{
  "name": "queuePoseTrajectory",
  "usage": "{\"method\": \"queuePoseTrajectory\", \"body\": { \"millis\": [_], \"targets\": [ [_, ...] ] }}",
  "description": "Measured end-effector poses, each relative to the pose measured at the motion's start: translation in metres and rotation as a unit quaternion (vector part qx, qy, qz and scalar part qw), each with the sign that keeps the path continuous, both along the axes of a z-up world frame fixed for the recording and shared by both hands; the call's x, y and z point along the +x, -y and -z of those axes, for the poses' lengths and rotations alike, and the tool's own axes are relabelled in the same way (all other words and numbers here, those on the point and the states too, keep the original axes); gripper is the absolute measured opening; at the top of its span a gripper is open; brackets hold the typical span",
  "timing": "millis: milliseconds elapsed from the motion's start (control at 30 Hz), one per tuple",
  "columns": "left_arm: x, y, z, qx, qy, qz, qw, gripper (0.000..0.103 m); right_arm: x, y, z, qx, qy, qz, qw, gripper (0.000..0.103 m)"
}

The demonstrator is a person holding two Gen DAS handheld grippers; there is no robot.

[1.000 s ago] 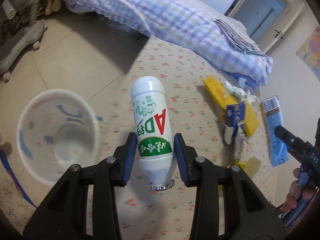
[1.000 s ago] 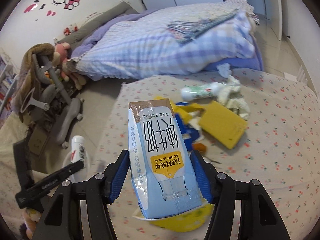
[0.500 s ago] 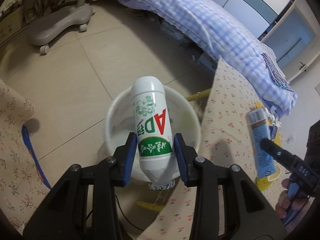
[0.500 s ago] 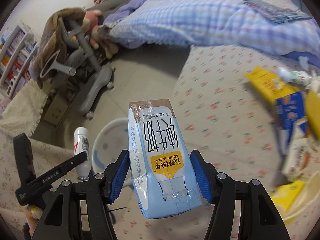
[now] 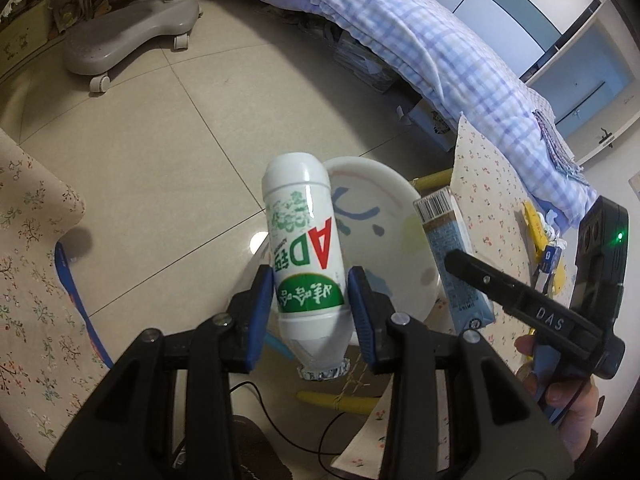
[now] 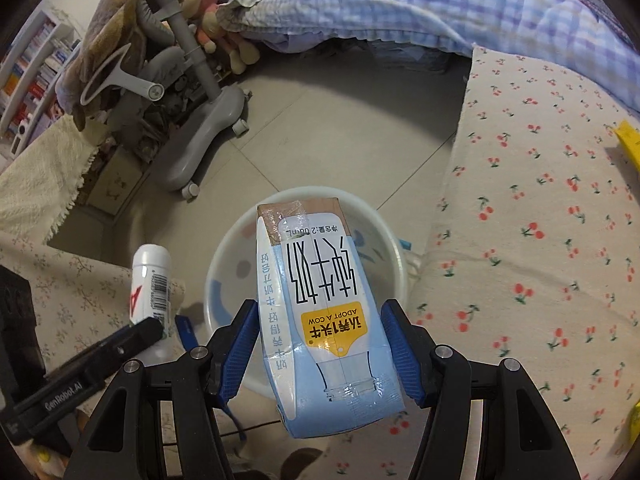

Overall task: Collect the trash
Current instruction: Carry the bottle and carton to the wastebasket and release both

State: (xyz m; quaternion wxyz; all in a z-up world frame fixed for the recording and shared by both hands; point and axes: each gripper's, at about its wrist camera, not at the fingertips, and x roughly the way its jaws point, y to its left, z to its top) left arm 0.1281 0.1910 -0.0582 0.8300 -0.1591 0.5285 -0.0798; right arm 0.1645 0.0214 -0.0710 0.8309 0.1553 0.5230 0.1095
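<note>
My left gripper point(image 5: 311, 296) is shut on a white AD drink bottle point(image 5: 303, 240), held upside down just left of the white bin point(image 5: 400, 280) on the floor. My right gripper point(image 6: 318, 348) is shut on a blue milk carton point(image 6: 320, 300), held over the bin point(image 6: 224, 256). The carton also shows in the left wrist view point(image 5: 452, 256), above the bin's right rim. The bottle shows in the right wrist view point(image 6: 150, 284), left of the bin. More trash point(image 5: 548, 240) lies on the cherry-print table.
The cherry-print table point(image 6: 540, 240) stands right of the bin. A grey wheeled chair base point(image 5: 132, 44) stands on the tiled floor. A bed with a checked quilt point(image 5: 420, 40) lies behind. A floral cloth point(image 5: 32, 280) and a blue strap point(image 5: 76, 300) are at the left.
Both grippers have swung from the table toward the floor bin. The carton now hangs over the bin, and the bottle sits beside its left rim. Both stay shut on their loads.
</note>
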Motion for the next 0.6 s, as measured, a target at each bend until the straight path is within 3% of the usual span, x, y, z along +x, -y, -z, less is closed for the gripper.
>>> {"method": "queuePoseTrajectory", "body": {
  "millis": [100, 167, 200, 600],
  "targets": [
    [0.000, -0.002, 0.002, -0.002, -0.002, 0.001, 1.0000, 0.040, 0.002, -0.005, 0.002, 0.007, -0.001, -0.004, 1.000, 0.065],
    [0.000, -0.003, 0.001, -0.005, -0.001, 0.002, 1.0000, 0.040, 0.001, -0.007, 0.001, 0.014, 0.003, -0.010, 1.000, 0.083],
    [0.000, -0.002, 0.000, -0.007, 0.001, 0.003, 1.0000, 0.040, -0.001, -0.006, -0.002, 0.012, 0.005, -0.007, 1.000, 0.086],
    [0.017, 0.035, 0.014, 0.011, -0.019, 0.026, 0.9994, 0.040, -0.052, 0.058, -0.042, -0.042, 0.028, 0.027, 0.998, 0.086]
  ]
}}
